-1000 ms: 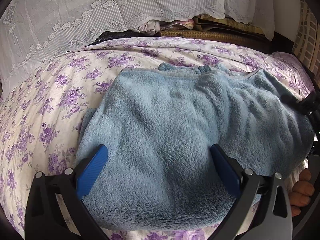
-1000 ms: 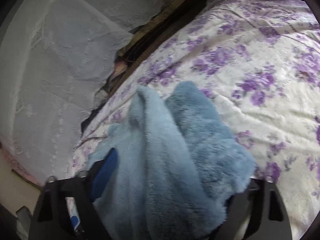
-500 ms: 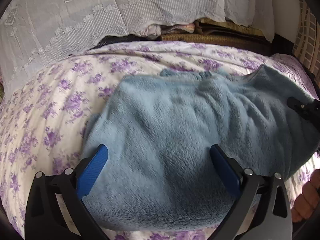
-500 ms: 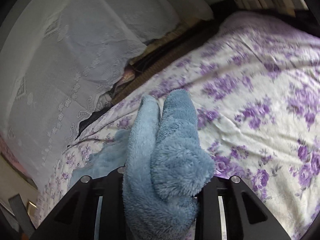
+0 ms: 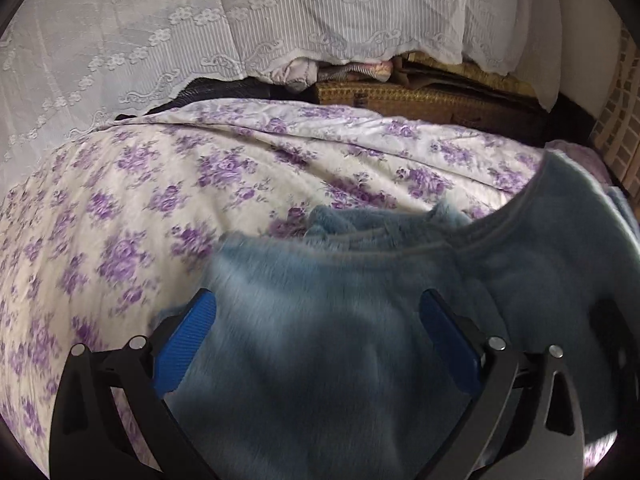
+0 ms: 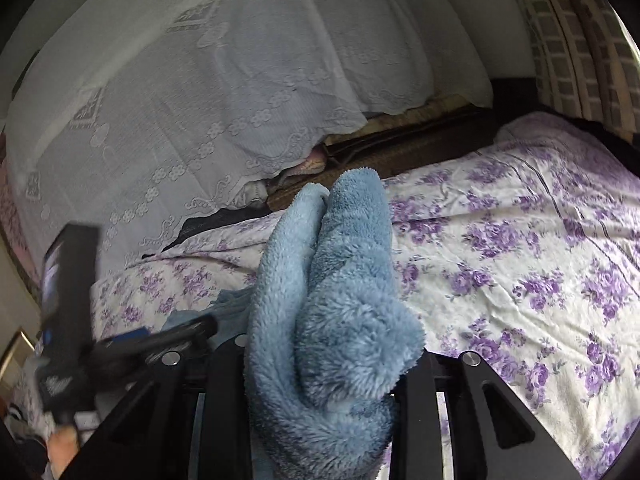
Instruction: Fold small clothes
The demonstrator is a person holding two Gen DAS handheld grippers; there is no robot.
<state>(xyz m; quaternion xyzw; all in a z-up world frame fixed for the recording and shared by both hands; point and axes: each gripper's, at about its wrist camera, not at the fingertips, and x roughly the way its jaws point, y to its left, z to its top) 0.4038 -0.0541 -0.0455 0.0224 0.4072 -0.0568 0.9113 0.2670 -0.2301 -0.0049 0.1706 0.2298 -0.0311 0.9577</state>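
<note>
Your right gripper [image 6: 320, 380] points forward and slightly downward over the bed, and its jaws have just been closing: they now stand narrow and pinch a thick bunch of the blue fleece garment [image 6: 332, 320], which rises between the black finger frames as two rounded, upright folds. The fleece is deep-piled and plush, light blue, with a stitched hem showing along one edge in the left wrist view. Your left gripper [image 5: 316, 344] is angled more steeply down, with its jaws spread wide; the ribbed blue pads [image 5: 186, 344] stand on either side of the garment [image 5: 340, 340], which lies between them without being pressed from either side. From this camera the cloth spreads across the lower half of the frame, and its right-hand portion lifts up and away toward the right edge. The rest of the garment rests on the floral bedspread [image 5: 168, 200], a cream fabric printed with purple flower clusters and lightly creased. In the right wrist view, the left gripper's black body [image 6: 72, 312] appears blurred at the left edge, with a fingertip [image 6: 62, 446] of your hand just visible below it. Behind the bed hangs a white lace curtain [image 5: 200, 20] with a scalloped, embroidered border, and beneath its hem sits a woven wicker chest [image 5: 400, 96].
</note>
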